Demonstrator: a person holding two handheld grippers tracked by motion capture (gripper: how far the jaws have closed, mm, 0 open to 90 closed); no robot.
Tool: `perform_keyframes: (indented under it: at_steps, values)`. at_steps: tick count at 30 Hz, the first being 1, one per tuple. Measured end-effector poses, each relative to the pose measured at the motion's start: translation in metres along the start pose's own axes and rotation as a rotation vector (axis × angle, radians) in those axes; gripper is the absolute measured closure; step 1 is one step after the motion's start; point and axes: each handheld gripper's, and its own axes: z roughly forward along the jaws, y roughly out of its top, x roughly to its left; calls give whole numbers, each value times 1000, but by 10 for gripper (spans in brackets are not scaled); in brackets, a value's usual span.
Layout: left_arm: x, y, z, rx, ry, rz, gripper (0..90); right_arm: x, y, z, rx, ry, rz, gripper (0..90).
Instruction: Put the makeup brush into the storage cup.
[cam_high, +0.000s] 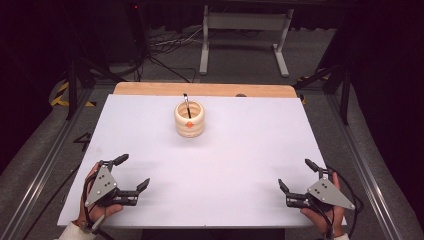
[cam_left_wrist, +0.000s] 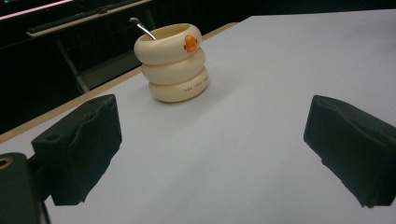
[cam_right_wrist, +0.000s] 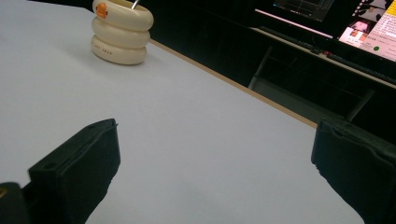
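1. A cream cup (cam_high: 189, 120) shaped like three stacked rings stands upright toward the far middle of the white table (cam_high: 250, 165), well apart from both grippers; an orange duck-bill mark (cam_left_wrist: 190, 43) sits on its top ring, facing the person
2. A thin metal spoon handle (cam_left_wrist: 142, 27) leans out of the cup's mouth toward the far side; the bowl end is hidden inside
3. The left gripper (cam_high: 134, 172) rests near the table's front left corner with its jaws spread wide and nothing between them
4. The right gripper (cam_high: 296, 175) rests near the front right corner, jaws likewise spread and empty
5. The cup looks like glazed ceramic, so probably stiff, fairly heavy, smooth and breakable if tipped; the grooves between rings should give a jaw a seat, so a hold across the middle ring seems safest
6. The spoon handle looks light, rigid and slick; pinching it near its top, lifting straight up, should keep the cup from rocking
7. One gripper steadying the cup while the other draws the spoon would lower the risk of toppling
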Motion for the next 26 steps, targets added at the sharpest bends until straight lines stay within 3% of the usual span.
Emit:
perform_keyframes:
  at_steps: [26]
  values:
    - [0,1,3,10,13,-10,52,4,1,4,9,24,0,19]
